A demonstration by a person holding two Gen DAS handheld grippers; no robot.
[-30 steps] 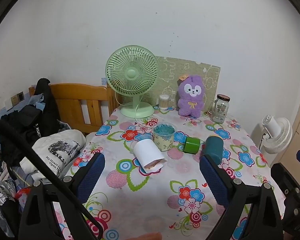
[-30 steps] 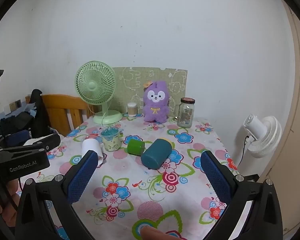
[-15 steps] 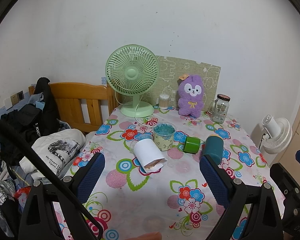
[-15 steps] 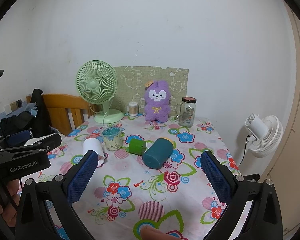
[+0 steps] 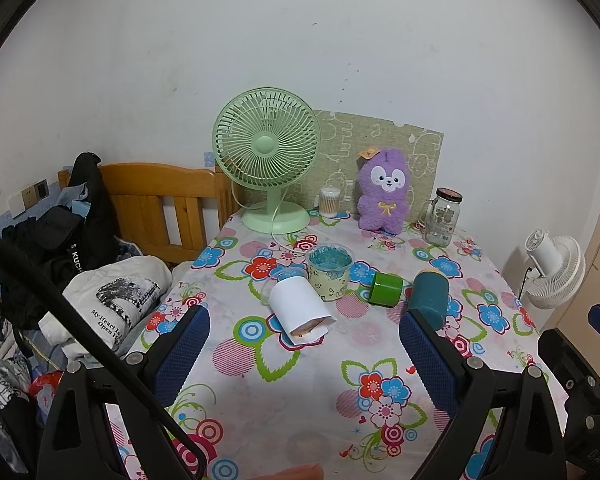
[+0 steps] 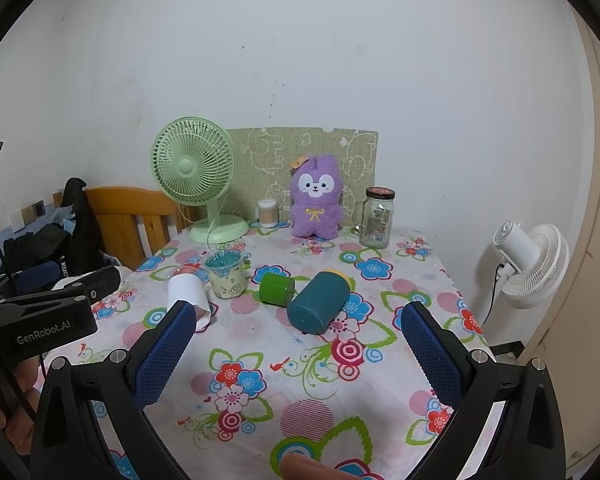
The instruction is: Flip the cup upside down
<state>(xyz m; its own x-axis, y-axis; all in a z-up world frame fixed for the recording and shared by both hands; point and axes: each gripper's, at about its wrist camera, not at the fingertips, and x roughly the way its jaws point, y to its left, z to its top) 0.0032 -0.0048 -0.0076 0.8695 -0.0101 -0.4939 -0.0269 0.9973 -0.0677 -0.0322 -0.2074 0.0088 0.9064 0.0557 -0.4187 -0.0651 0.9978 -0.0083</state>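
Covering the table: a white cloth printed with bright flowers and rings [image 5: 268, 392], spreading from the near edge to the wall. Standing at the back left: a pale green plastic desk fan [image 5: 266, 152]. Sitting beside it against a beige mat: a purple plush rabbit [image 5: 384, 190], with a clear glass jar with a dark lid [image 5: 443, 216] further right.

Hovering above the near edge: the left gripper [image 5: 304, 348] and the right gripper [image 6: 298, 348], both with blue pads spread wide apart, holding nothing, touching nothing.

Lying on its side toward the right of the cluster: a dark teal cylindrical cup [image 6: 319, 302], closed end facing the right camera. Lying just left of it: a small green plastic cup [image 6: 276, 289]. Standing upright behind: a cream patterned cup with a blue-speckled top [image 5: 329, 272]. Lying tipped at the left: a white paper cup [image 5: 302, 307], mouth toward the camera.

Judging the step: approaching, no grasp begun. Which cup is meant cannot be told; the teal one, lying nearest the right claw's line, seeming the likeliest.

Calling next for: lowering the right claw over the cup's round body, closing across it, lifting, rotating mouth-down, setting it on the cloth. Risking: rolling away on the curved side.
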